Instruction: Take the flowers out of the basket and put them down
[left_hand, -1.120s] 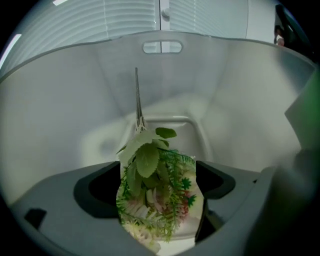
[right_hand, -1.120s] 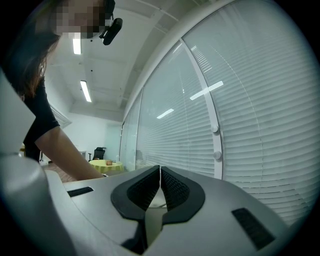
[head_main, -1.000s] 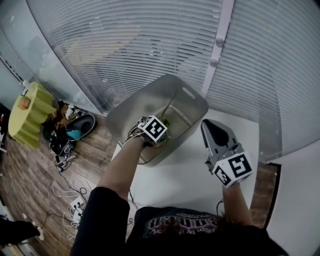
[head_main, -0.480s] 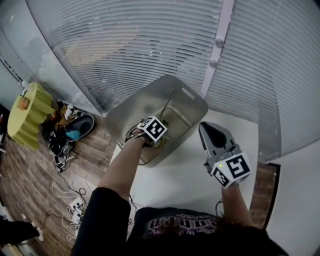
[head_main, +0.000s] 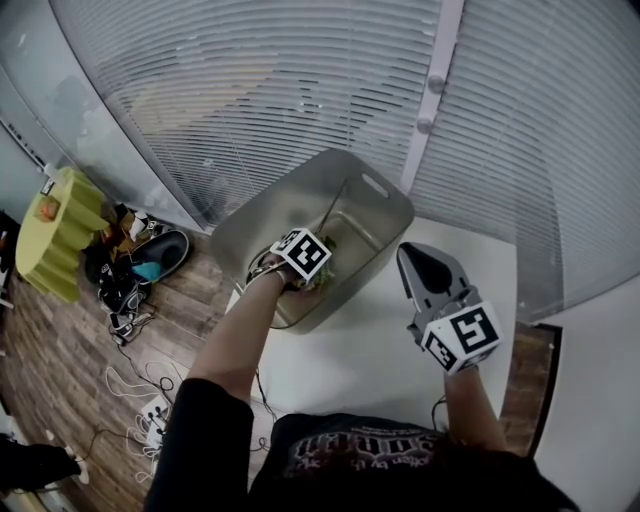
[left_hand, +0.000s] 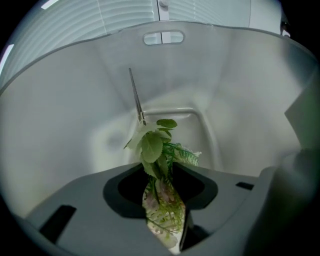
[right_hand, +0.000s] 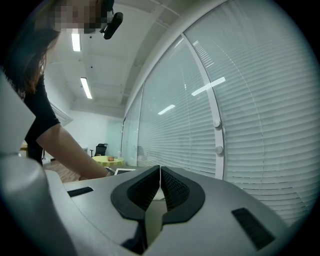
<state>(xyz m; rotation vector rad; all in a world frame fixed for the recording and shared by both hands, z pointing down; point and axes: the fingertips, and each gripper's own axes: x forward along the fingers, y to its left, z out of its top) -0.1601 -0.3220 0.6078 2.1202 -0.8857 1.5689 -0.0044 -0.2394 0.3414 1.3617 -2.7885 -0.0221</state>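
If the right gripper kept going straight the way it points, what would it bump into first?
Most likely the window blinds. Nothing else shows ahead of the right gripper, whose jaws are shut, but how far away the blinds are is hard to tell.

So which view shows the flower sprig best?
Left gripper view: the flower sprig, leaves and pale blossoms, sits between the closing jaws of the left gripper inside the basket. Head view shows only a green scrap by the gripper; right gripper view, nothing.
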